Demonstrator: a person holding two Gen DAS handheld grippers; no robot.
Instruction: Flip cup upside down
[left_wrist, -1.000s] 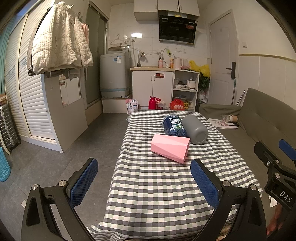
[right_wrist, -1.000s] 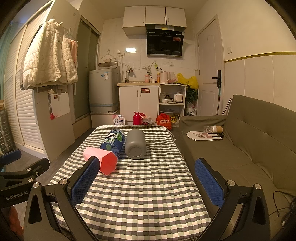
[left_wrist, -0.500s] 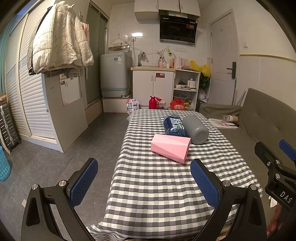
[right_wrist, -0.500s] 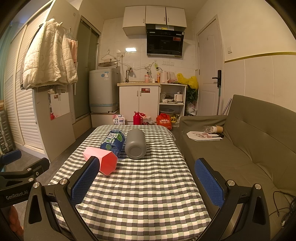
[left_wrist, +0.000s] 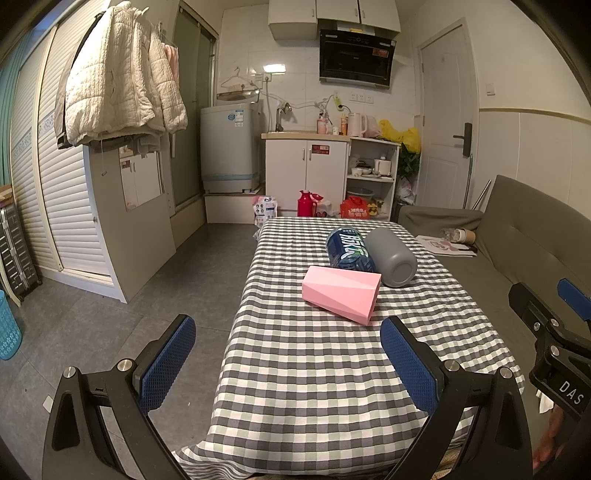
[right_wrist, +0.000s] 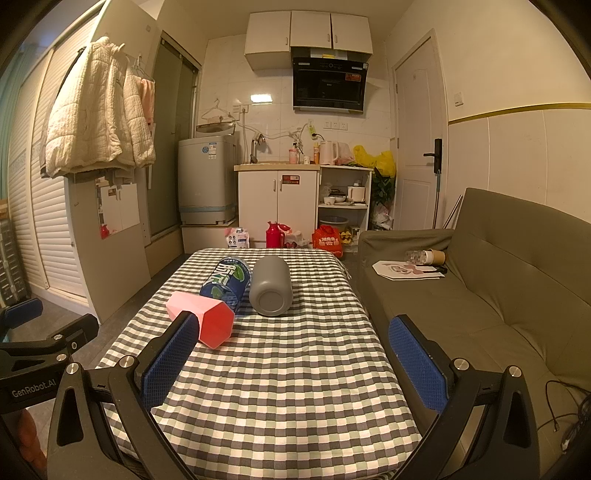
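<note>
A: Change since the earlier pictures: none we can find. The pink cup (left_wrist: 341, 294) lies on its side on the checked surface (left_wrist: 332, 373), as before. The left tool (left_wrist: 286, 356) and right tool (right_wrist: 293, 356) have stayed back at the near end, both with fingers spread wide and nothing between them.

B: So we log the flip as not started. We cannot say which cup is meant; the grey cup (right_wrist: 270, 286) and the blue printed can (right_wrist: 226, 282) also lie on their sides, touching each other, with the pink cup just in front of the can.

A: Edges. In the left view the pink cup sits nearer the surface's left edge than its right, yet clear of it. The cloth hangs over the near edge.

B: Room: we see bare cloth between the tools and the pink cup, and more to the right of it. The sofa (right_wrist: 498, 295) runs close along the right side; floor (left_wrist: 110, 314) lies open on the left.
</note>
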